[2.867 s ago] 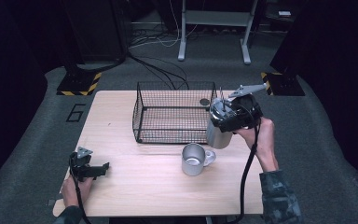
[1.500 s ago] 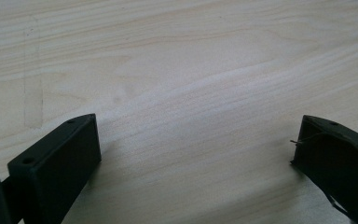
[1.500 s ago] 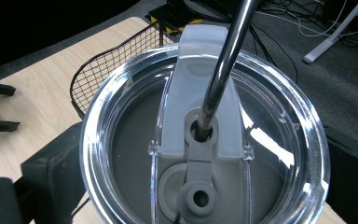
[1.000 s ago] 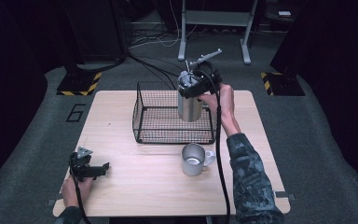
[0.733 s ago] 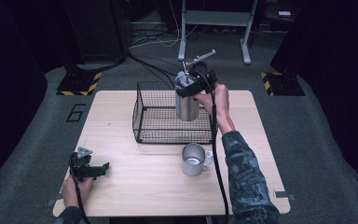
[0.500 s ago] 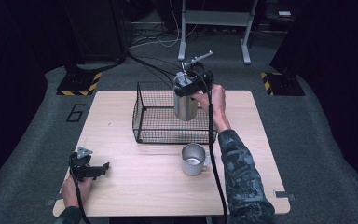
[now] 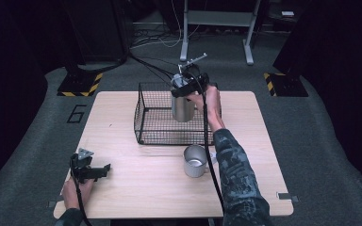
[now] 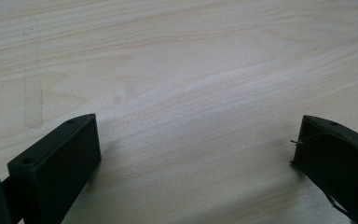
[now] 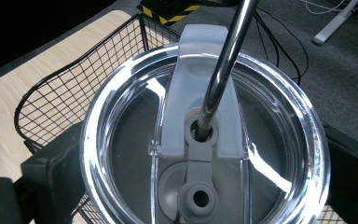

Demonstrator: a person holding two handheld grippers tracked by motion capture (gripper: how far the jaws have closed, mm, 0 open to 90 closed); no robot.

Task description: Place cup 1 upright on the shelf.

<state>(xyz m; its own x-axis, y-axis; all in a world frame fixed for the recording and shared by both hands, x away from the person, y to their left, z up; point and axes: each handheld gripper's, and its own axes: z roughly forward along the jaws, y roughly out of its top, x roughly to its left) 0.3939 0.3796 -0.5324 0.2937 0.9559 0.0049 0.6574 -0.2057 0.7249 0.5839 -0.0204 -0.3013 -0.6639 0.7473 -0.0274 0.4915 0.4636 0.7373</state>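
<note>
A steel tumbler [image 7: 183,106] with a clear lid [image 9: 205,140] and a metal straw [image 9: 223,65] hangs upright over the black wire basket [image 7: 146,122], with my right gripper [image 7: 188,84] shut on it near the lid. In the right gripper view the black jaws press on both sides of the lid. A steel mug [image 7: 195,161] stands on the wooden table [image 7: 122,188] in front of the basket. My left gripper [image 7: 92,170] rests open at the table's front left; its wide-apart fingers [image 8: 56,163] frame bare wood.
The basket sits at the table's back middle, with open tabletop to its left and right. Cables [image 7: 146,66] and a desk frame [image 7: 217,28] lie on the dark floor behind. A striped floor marker [image 7: 80,84] lies at back left.
My right gripper has carried the tumbler from the table's right side leftward and over the basket, lowering it slightly. The left gripper has not moved.
</note>
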